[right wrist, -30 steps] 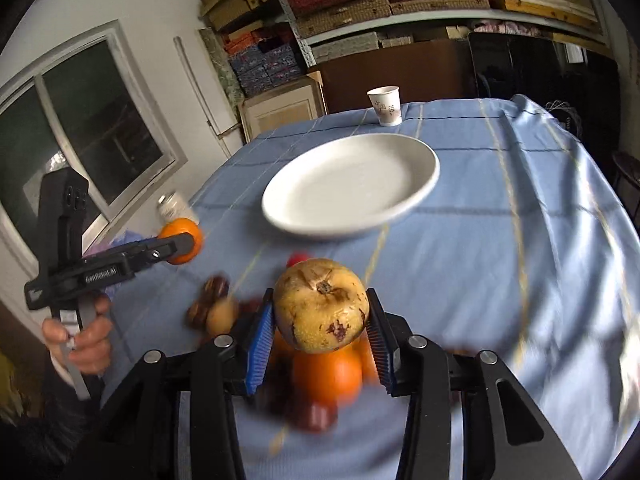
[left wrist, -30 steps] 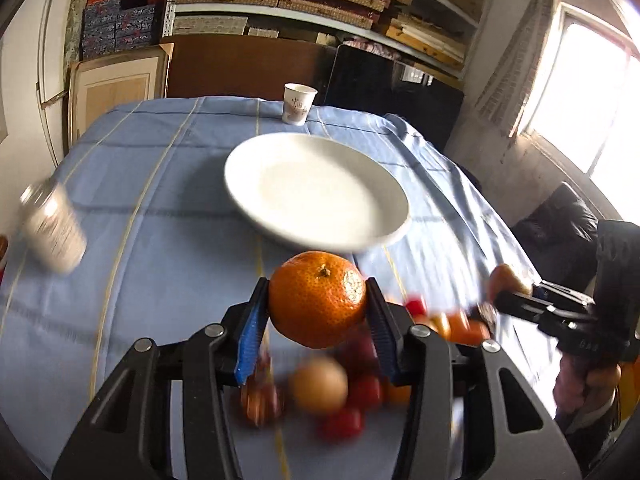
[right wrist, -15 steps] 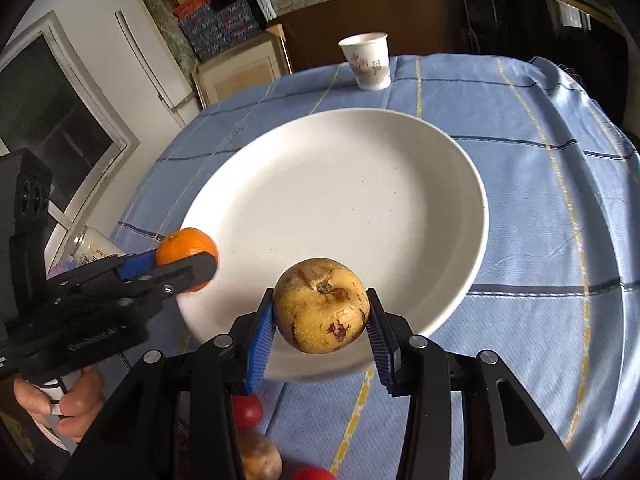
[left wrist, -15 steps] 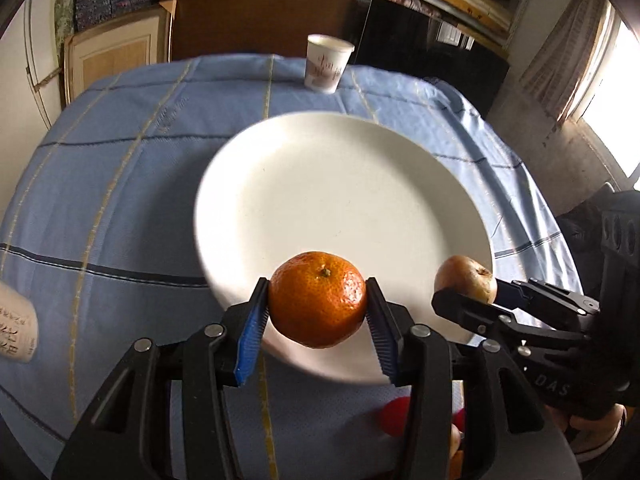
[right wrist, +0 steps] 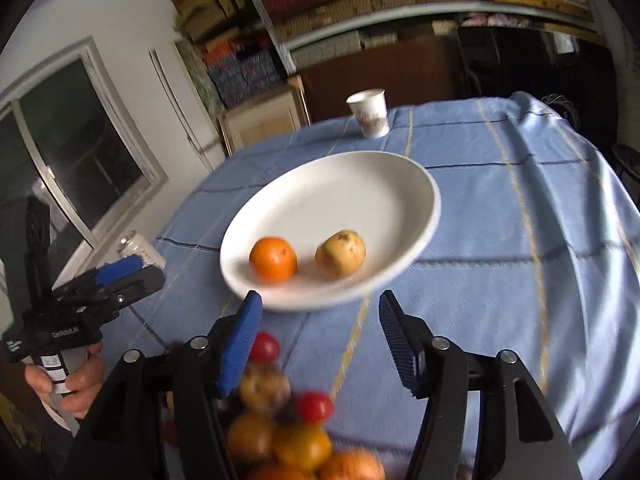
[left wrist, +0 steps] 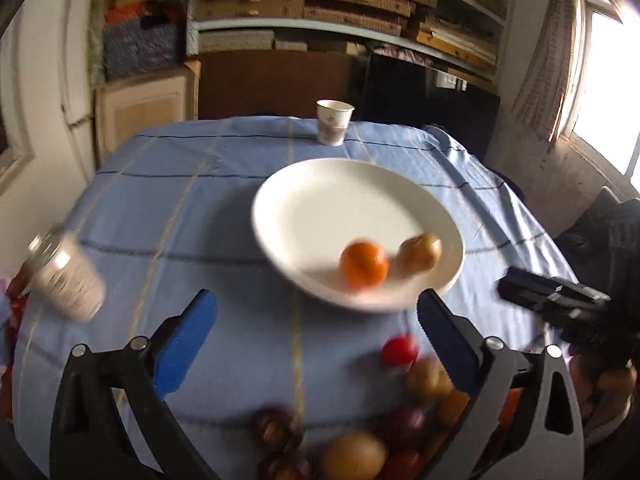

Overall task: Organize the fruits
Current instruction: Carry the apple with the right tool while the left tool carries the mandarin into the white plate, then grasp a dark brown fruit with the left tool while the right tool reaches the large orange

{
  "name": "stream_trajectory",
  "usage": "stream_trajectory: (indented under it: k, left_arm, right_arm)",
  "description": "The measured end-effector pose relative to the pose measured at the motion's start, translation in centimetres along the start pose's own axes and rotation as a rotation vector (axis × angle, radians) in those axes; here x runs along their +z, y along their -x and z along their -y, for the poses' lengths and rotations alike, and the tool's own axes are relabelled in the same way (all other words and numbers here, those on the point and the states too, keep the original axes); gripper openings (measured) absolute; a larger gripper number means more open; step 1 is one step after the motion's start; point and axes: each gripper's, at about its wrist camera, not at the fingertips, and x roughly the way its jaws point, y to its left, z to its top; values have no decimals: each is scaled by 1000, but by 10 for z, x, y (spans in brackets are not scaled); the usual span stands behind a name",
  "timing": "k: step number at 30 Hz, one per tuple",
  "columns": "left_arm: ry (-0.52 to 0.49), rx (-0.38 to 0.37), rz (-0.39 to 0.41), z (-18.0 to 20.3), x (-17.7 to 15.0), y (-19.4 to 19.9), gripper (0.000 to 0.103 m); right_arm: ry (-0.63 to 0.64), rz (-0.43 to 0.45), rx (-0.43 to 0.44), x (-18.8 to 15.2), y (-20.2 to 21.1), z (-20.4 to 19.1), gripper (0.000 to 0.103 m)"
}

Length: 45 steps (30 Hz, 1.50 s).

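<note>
An orange tangerine (left wrist: 364,265) (right wrist: 273,259) and a yellow-brown pear (left wrist: 419,253) (right wrist: 341,253) lie side by side on the near part of the white plate (left wrist: 320,200) (right wrist: 360,184). My left gripper (left wrist: 316,320) is open and empty, pulled back from the plate. My right gripper (right wrist: 318,312) is open and empty, just in front of the plate's near rim. A pile of loose fruit (left wrist: 360,452) (right wrist: 288,440), red, orange and brown pieces, lies on the blue tablecloth under both grippers. The left gripper also shows in the right wrist view (right wrist: 120,276).
A paper cup (left wrist: 334,121) (right wrist: 369,113) stands at the table's far edge. A white can (left wrist: 66,276) (right wrist: 141,251) stands at the left. Shelves, a brown cabinet and windows surround the table (left wrist: 160,200).
Both grippers opened and let go: the tangerine and the pear now lie on the plate. Both grippers have drawn back towards the fruit pile.
</note>
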Motion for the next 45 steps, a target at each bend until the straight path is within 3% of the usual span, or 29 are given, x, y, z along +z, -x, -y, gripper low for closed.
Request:
stream_trajectory:
  k: [4,6,12,18,25,45]
  left_arm:
    - [37,10,-19,-12,-43,16,98]
    - [74,-30,-14,-19,-62,25,98]
    - [96,1,-10,-22,-94,38,98]
    - [124,-7,-35,-28,-100,38,98]
    - [110,2,-41,-26,-100,37,98]
    - [17,41,-49,-6,-101,39,98]
  right_arm:
    - [-24,9,-4,-42,28,8,62]
    - [-18,20,8,-56,38,7,62]
    - [-23,10,82,-76,44,5,62]
    - [-29,51,127,-76,53,5,62]
    - [2,-7,139,-80,46,-3,64]
    - [93,-73,66,-85,36,-20,66]
